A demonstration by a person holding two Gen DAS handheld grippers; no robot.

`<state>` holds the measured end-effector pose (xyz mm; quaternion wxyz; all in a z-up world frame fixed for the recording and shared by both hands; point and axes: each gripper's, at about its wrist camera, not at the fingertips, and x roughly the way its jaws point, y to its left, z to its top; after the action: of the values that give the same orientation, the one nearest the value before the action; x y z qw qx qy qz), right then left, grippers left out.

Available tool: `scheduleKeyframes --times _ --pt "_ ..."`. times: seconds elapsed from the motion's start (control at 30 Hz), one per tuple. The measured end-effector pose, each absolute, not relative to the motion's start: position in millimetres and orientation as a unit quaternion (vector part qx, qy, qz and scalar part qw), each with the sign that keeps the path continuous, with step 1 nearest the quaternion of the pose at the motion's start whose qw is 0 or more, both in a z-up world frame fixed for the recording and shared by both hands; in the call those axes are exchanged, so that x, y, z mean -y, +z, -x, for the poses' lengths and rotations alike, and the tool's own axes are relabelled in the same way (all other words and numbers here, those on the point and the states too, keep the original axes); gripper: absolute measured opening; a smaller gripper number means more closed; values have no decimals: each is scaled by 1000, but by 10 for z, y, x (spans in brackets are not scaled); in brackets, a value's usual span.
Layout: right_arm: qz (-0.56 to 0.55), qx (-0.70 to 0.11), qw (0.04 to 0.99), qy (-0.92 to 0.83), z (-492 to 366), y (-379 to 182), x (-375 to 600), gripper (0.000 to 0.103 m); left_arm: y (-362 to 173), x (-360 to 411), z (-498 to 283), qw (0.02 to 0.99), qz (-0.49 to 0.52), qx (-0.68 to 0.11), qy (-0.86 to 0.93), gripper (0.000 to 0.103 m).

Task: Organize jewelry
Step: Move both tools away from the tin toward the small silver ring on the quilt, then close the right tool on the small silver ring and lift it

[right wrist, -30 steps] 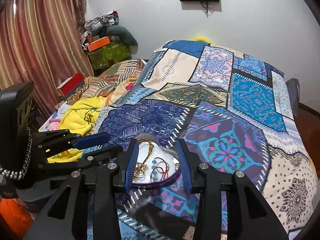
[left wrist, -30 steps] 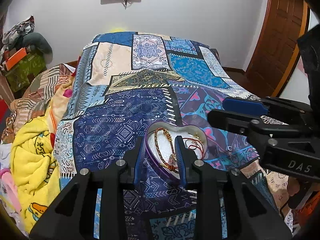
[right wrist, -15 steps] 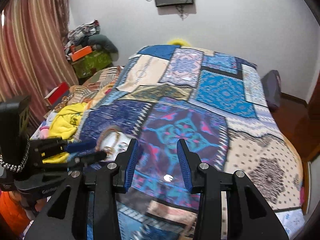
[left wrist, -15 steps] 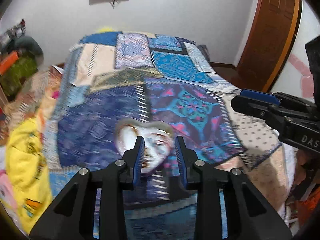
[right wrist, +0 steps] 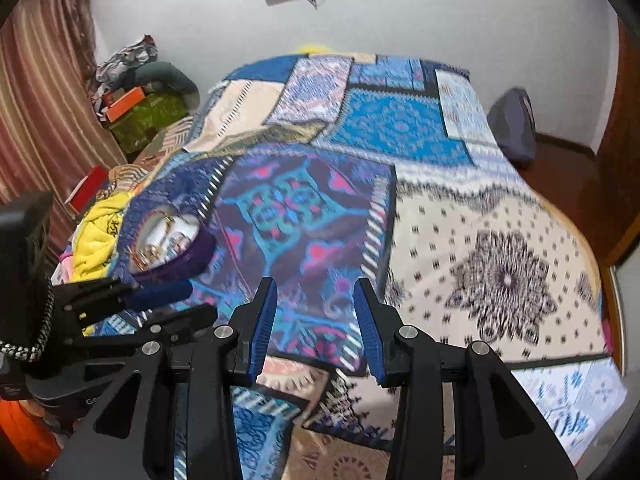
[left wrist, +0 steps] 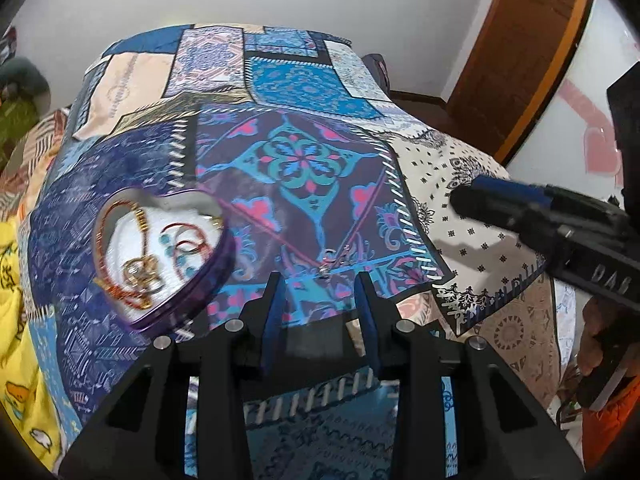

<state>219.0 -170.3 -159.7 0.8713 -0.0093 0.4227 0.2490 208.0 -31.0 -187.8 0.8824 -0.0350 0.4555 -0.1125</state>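
Note:
A purple heart-shaped box (left wrist: 160, 264) with a white lining lies on the patterned bedspread and holds gold and red chains and beads. It also shows in the right wrist view (right wrist: 168, 240), blurred. A small silver piece (left wrist: 329, 261) on a thin red cord lies on the bedspread just beyond my left gripper (left wrist: 320, 280), which is open and empty. My right gripper (right wrist: 316, 286) is open and empty above the bedspread, right of the box. It shows in the left wrist view (left wrist: 500, 200) at the right.
The bed fills both views. A yellow blanket (right wrist: 98, 232) and piled clothes and boxes (right wrist: 136, 108) lie at its left side. A wooden door (left wrist: 520, 52) stands at the right. A dark bag (right wrist: 514, 128) sits by the far right bed edge.
Both grippers have swung right, away from the heart box, which now lies to their left. The silver piece on the cord has come into view at the left gripper's tips.

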Motion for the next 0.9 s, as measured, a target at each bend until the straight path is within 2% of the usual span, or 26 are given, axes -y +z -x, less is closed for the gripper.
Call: scheduleKeyframes --times 0.17,0.4,0.57,0.63,0.9 --pt "1 -441 862 249 -2182 -1757 1778 36 -2018 465 -2183 880 5 -462 -105 34" --pt "7 -451 856 255 -2192 -1852 1780 36 -2244 503 -2383 867 7 -488 -98 23" --pt "-1 -454 854 256 -2208 -1880 1812 36 -2285 539 -2476 868 2 -487 -97 21" --pt "-3 -455 853 256 -2218 -1886 1796 36 -2300 563 -2498 870 -6 -485 -92 9" --pt "1 -454 851 265 -2242 -1846 1699 36 -2167 471 -2379 879 11 -468 -90 9"
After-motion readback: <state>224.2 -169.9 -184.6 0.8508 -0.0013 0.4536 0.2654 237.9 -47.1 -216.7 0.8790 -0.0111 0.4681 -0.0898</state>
